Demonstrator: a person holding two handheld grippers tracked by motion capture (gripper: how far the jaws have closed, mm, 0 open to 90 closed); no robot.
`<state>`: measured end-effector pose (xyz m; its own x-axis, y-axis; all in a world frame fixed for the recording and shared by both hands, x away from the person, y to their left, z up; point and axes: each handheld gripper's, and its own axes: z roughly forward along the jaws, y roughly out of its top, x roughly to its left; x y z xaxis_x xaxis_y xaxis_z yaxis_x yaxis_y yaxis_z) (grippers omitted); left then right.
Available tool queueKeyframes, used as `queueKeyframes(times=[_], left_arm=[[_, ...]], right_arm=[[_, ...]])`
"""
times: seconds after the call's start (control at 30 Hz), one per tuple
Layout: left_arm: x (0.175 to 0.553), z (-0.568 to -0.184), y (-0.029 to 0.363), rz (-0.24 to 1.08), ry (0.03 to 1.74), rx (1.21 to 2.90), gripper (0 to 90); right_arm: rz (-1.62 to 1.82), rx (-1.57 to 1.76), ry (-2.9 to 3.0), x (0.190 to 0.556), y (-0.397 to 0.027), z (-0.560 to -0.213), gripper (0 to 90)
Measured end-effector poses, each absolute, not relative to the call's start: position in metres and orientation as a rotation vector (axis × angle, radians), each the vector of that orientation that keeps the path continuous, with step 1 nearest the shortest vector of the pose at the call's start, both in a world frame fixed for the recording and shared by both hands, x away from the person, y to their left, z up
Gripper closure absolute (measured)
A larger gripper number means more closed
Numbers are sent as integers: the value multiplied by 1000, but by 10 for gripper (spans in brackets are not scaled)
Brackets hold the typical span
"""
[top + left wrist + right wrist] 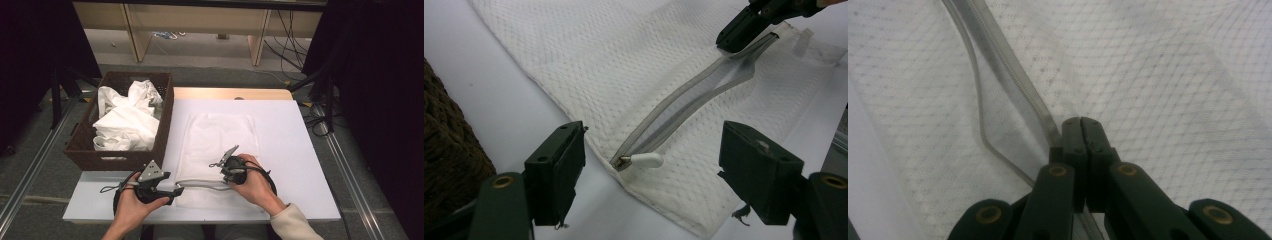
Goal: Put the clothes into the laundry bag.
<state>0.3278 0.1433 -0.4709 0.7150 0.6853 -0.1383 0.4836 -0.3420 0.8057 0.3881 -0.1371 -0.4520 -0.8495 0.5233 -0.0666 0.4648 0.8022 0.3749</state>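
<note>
High view: white mesh laundry bag [220, 150] lying flat on the white table [295, 150], zipper [200, 184] running along its near edge. Brown woven basket [162, 135] at the table's left, holding crumpled white cloths [125, 117]. Left hand-held gripper [176, 190] sits at the bag's near-left corner; right hand-held gripper [218, 164] sits farther right, over the zipper line.

Progress, as judged: zipper part open. A gap bows between the two zipper tapes across the middle stretch. Slider and pull remain at the left end. Left to do: widen the mouth; filling from the basket looks likely to follow, with none of the cloths yet in the bag.

Left gripper view: left hand-held gripper [651, 165] released, jaws standing wide with the white zipper pull [646, 160] and its slider between them, pads not touching either. Beyond, the right hand-held gripper [726, 42] clenched on the far zipper tape, lifting it slightly so the gap shows. Basket edge [449, 150] at the picture's left. This view alone gives the pull's exact place and the length of the opening.

Right gripper view: right hand-held gripper [1081, 122] with jaws pressed together, grey zipper tape [1043, 112] pinched at their left side; mesh weave [1173, 75] seen close. The second tape [980, 105] curves away, apart. This view settles that the grip takes one tape, not both.
</note>
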Motion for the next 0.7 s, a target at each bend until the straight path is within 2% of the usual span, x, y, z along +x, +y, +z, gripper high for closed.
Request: queueKeyframes(times=[0.7], left_arm=[[325,-463,144,284,875,1965,274]], right_arm=[[688,833,2661,384,-147,-421,900]])
